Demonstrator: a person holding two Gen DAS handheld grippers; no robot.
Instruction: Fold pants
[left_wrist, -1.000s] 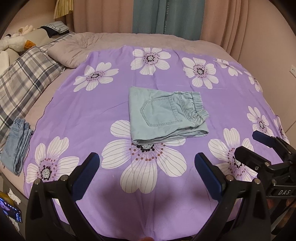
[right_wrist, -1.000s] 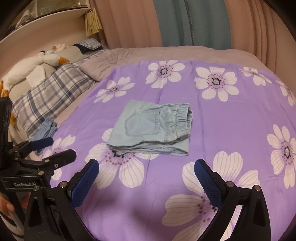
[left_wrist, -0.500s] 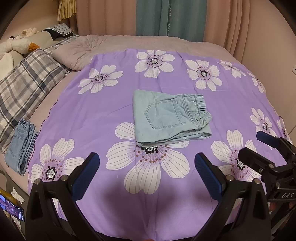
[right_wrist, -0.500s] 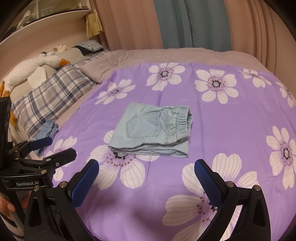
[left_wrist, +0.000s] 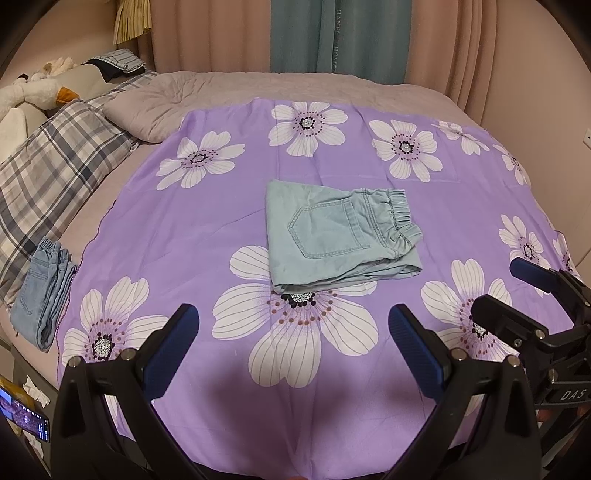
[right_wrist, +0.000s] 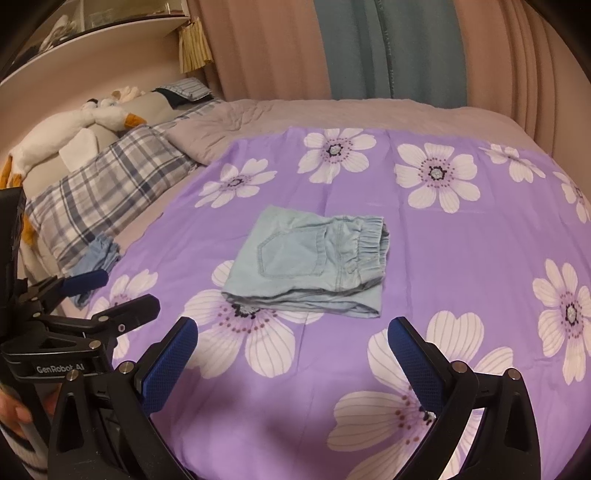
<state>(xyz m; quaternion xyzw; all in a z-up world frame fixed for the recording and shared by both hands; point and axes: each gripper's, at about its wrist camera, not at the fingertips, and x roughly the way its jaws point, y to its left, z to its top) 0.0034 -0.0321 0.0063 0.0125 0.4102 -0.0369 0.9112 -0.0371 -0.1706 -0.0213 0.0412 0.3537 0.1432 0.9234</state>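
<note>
Pants (left_wrist: 338, 236) lie folded into a neat rectangle mid-sheet (left_wrist: 207, 229); we judge the folding done. Our left gripper (left_wrist: 293, 334) and right gripper (right_wrist: 291, 345) hover near, spread wide, holding nothing.

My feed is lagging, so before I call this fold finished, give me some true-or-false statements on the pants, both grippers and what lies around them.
1. The light blue pants lie folded on the purple floral sheet. True.
2. The left gripper is shut on the pants. False: its jaws are open, short of the pants.
3. The right gripper holds nothing. True.
4. The pants' back pocket faces down. False: it faces up.
5. Another pair of jeans lies at the sheet's left edge. True.
</note>
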